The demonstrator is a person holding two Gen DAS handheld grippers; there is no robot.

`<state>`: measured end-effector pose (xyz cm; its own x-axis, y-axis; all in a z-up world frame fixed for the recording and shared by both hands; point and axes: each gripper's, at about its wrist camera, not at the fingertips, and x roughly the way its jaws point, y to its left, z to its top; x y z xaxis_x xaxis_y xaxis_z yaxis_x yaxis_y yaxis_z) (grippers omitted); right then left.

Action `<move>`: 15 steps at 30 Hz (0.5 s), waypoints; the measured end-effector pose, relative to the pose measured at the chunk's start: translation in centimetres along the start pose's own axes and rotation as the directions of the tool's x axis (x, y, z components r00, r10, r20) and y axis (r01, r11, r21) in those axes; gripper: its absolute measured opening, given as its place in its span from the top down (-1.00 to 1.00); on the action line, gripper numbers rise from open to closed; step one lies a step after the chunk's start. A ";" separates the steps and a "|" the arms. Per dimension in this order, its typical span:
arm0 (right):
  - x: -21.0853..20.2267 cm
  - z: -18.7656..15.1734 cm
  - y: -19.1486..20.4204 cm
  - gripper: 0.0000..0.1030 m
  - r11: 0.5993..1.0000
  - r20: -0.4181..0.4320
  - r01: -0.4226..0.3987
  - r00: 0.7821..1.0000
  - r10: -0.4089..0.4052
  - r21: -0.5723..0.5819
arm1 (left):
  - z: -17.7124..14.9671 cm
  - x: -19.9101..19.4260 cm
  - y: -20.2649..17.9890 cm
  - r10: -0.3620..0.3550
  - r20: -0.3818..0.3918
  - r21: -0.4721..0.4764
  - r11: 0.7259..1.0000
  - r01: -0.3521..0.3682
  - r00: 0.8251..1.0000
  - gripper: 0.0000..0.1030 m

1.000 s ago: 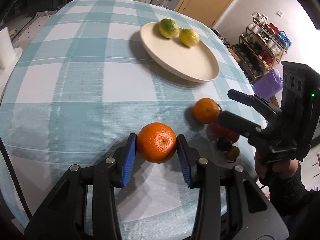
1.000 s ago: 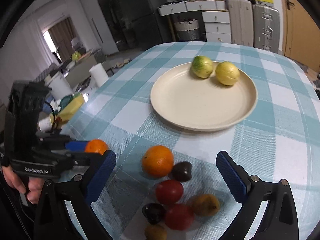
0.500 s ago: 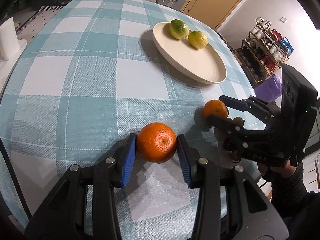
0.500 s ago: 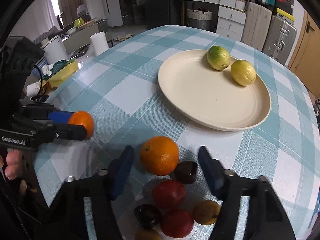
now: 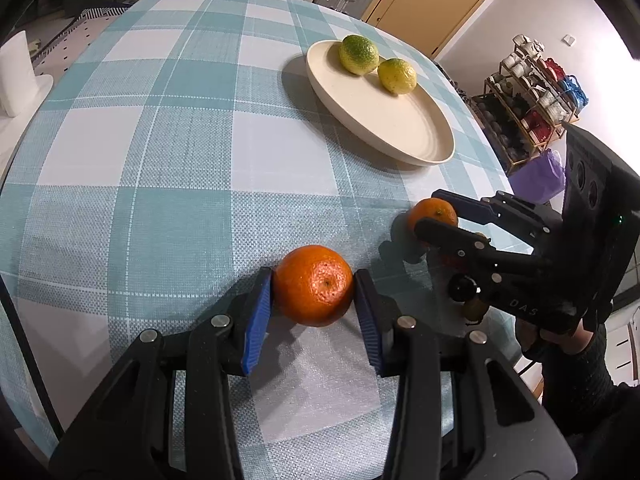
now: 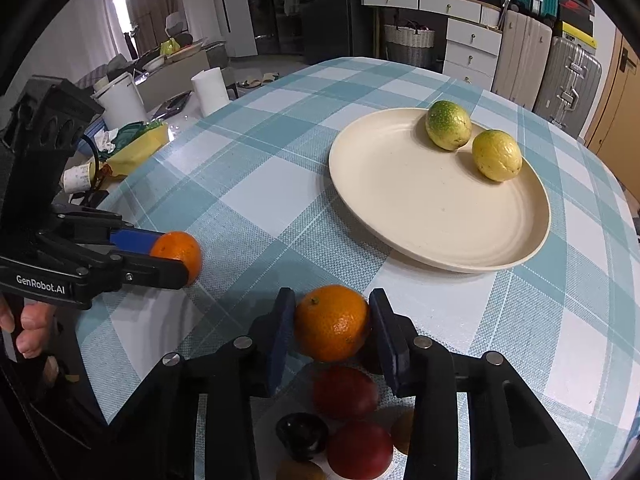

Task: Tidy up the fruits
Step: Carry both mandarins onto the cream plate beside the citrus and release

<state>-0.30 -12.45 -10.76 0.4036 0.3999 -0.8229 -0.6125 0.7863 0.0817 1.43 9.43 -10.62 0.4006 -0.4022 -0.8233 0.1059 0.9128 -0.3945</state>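
My left gripper (image 5: 313, 278) is shut on an orange (image 5: 314, 286) just above the checked tablecloth. In the right wrist view that same gripper (image 6: 174, 256) and its orange (image 6: 178, 254) sit at the left. The jaws of my right gripper (image 6: 332, 300) are closing, and both blue pads touch a second orange (image 6: 332, 324). The left wrist view shows this gripper (image 5: 430, 210) around that orange (image 5: 434, 214). A cream plate (image 6: 420, 208) further back holds a green citrus (image 6: 448, 125) and a yellow one (image 6: 497, 155).
Two red fruits (image 6: 346, 392) and a dark fruit (image 6: 302, 436) lie under the right gripper near the table's edge. A white paper roll (image 6: 210, 92) stands off the table to the left. A shelf rack (image 5: 536, 92) and a purple bag (image 5: 538, 176) lie beyond the right edge.
The right gripper's jaws have come in from wide open onto the second orange and it has rolled a little. The left gripper still holds its orange in the same place.
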 end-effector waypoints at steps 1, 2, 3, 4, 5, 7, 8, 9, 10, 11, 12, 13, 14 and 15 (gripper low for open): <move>0.0 0.0 0.0 0.25 1.000 0.001 -0.003 1.000 0.003 0.004 | 0.1 0.0 0.0 0.000 0.000 -0.001 1.000 0.000 1.000 0.27; -0.1 0.0 -0.1 0.25 1.000 0.004 -0.006 1.000 0.006 0.010 | 0.1 0.0 0.0 0.000 0.000 -0.002 1.000 0.000 1.000 0.27; -0.1 0.0 -0.2 0.25 1.000 0.007 -0.009 1.000 0.009 0.014 | 0.1 0.0 0.0 0.000 0.001 -0.003 1.000 0.000 1.000 0.27; -0.2 0.0 -0.3 0.25 1.000 0.011 -0.012 1.000 0.012 0.019 | 0.1 0.0 0.0 0.000 0.000 -0.003 1.000 0.000 1.000 0.27; -0.3 -0.1 -0.4 0.25 1.000 0.017 -0.013 1.000 0.012 0.024 | 0.1 0.0 0.0 0.000 0.000 -0.003 1.000 0.000 1.000 0.27; -0.4 -0.1 -0.7 0.25 0.999 0.026 -0.021 0.999 0.020 0.041 | 0.2 0.0 -0.1 0.002 0.001 -0.002 1.000 -0.002 1.000 0.27; -0.5 -0.1 -0.9 0.25 0.998 0.030 -0.029 0.999 0.028 0.052 | 0.2 -0.1 -0.1 0.001 0.002 -0.002 1.000 -0.001 1.000 0.27; -0.7 -0.1 -1.1 0.25 0.997 0.038 -0.037 0.999 0.034 0.063 | 0.3 -0.1 -0.1 0.000 0.004 -0.005 1.000 0.000 1.000 0.27; -0.8 -0.1 -1.3 0.25 0.997 0.043 -0.044 0.998 0.041 0.070 | 0.4 -0.2 0.0 -0.006 0.007 -0.019 1.000 0.006 1.000 0.27; -1.0 -0.1 -1.5 0.25 0.995 0.052 -0.058 0.997 0.054 0.080 | 0.5 -0.3 0.1 -0.015 0.009 -0.029 0.999 0.016 1.000 0.27; -1.2 -0.1 -1.7 0.25 0.993 0.064 -0.075 0.995 0.070 0.093 | 0.7 -0.3 0.0 -0.027 0.008 -0.033 0.999 0.027 1.000 0.27; -1.4 -0.1 -1.9 0.25 0.991 0.076 -0.090 0.994 0.083 0.102 | 0.9 -0.4 -0.1 -0.028 0.013 -0.034 0.999 0.028 1.000 0.27; -1.6 -0.1 -2.1 0.25 0.989 0.084 -0.101 0.992 0.092 0.107 | 1.0 -0.5 -0.2 -0.023 0.019 -0.031 0.999 0.024 1.000 0.27; -1.8 0.0 -2.3 0.25 0.986 0.097 -0.116 0.990 0.105 0.117 | 1.2 -0.5 -0.3 -0.020 0.024 -0.026 0.999 0.021 1.000 0.27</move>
<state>0.34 -14.97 -9.50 0.4016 0.5239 -0.7512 -0.5712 0.7844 0.2417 2.29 9.41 -9.57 0.4200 -0.4186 -0.8052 0.0902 0.9021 -0.4219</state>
